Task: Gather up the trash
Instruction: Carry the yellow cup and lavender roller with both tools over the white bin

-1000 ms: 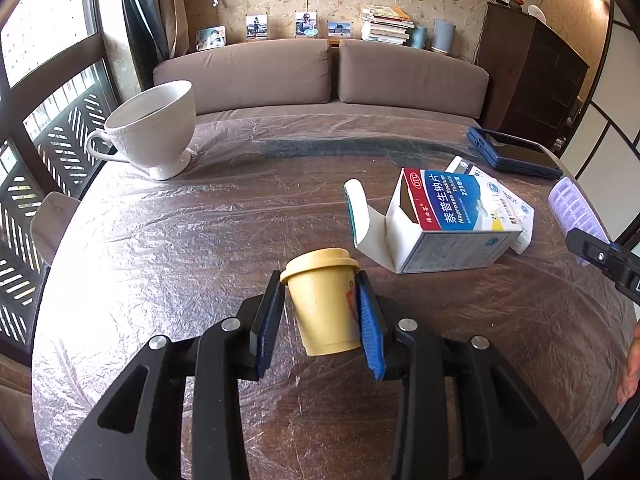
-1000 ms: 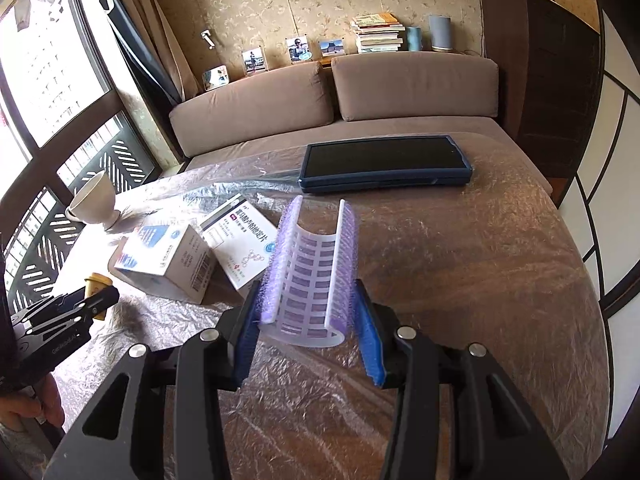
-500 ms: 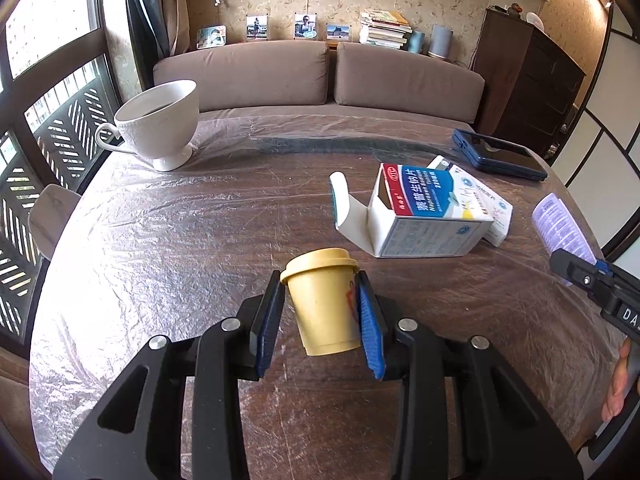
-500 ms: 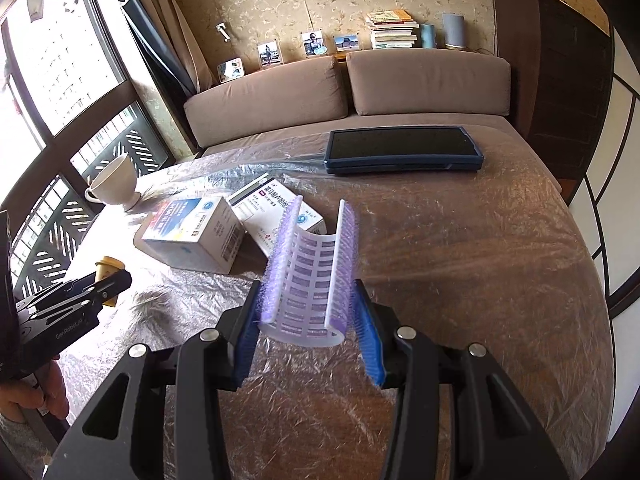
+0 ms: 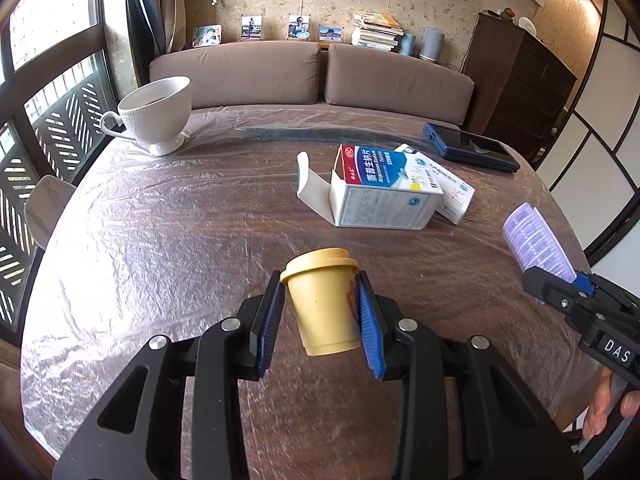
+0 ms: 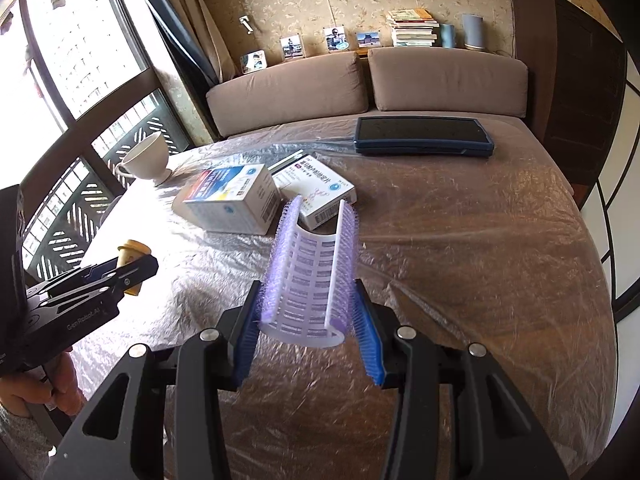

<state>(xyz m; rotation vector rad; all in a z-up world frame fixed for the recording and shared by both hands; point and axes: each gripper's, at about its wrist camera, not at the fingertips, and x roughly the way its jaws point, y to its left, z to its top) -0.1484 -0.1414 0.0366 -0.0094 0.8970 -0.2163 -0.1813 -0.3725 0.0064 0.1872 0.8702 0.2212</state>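
The right gripper (image 5: 576, 284) carries white letters "DAS". The left gripper (image 6: 132, 268) reads "GenRobot.AI". The open medicine box (image 5: 384, 190) shows Chinese characters, too small to read surely.

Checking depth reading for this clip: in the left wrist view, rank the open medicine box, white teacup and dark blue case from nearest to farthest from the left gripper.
From the left gripper:
1. Open medicine box, ahead, slightly right.
2. White teacup, far left.
3. Dark blue case, far right; close to the teacup's range, so this order is uncertain.

Left gripper (image 5: 320, 312), right gripper (image 6: 306, 320): blk frames, blue pads, silver screws.
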